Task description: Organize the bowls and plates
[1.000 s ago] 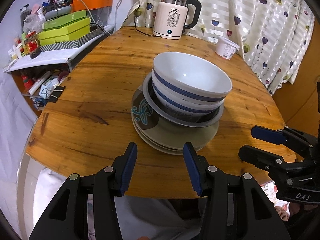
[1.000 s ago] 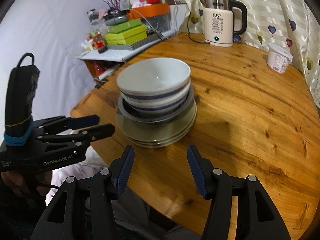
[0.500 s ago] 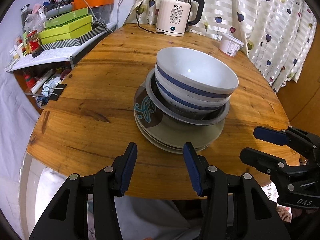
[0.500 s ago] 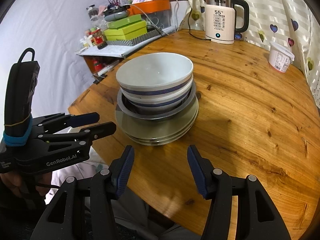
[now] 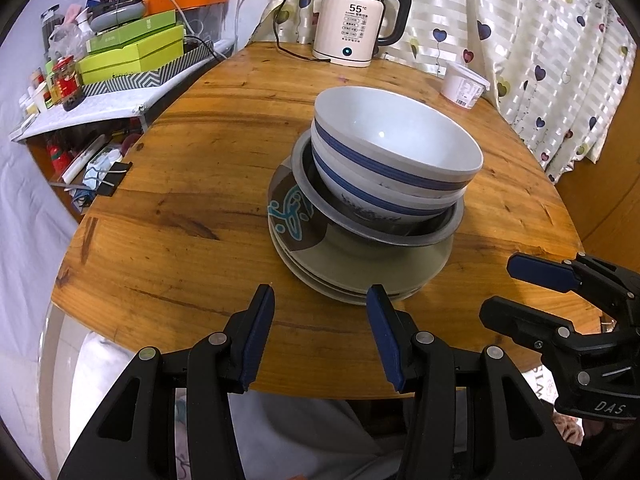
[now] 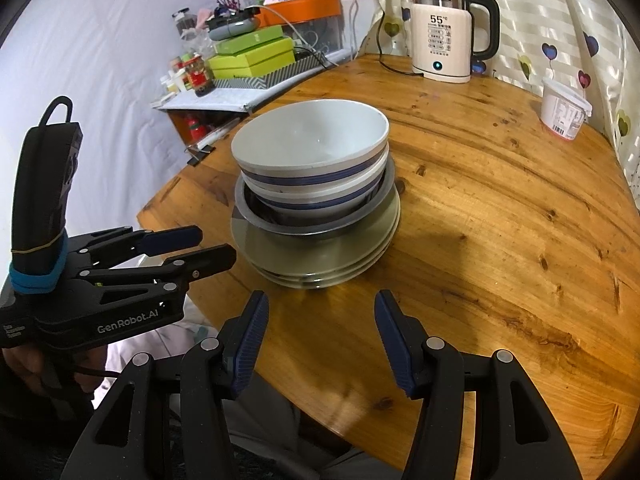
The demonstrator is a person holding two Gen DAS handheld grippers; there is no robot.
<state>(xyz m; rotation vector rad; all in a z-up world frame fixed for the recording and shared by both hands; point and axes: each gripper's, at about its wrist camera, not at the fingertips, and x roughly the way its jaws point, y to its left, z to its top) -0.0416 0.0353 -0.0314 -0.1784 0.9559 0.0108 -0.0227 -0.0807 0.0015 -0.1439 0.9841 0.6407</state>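
view drifted a touch closer to the stack vs 1 s ago, dishes unmoved. left gripper (image 5: 320, 294) jaws parted, nothing between them, hovering over the near table (image 5: 192, 184) edge just short of the plates (image 5: 360, 260). right gripper (image 6: 321, 300) same: jaws released, empty, near the stack. stack sits mid-table: 2 blue-striped bowls (image 5: 396, 152) nested in a metal bowl (image 5: 400, 234), on the plates. kettle (image 5: 352, 24) and white tub (image 5: 462, 86) at the far edge.
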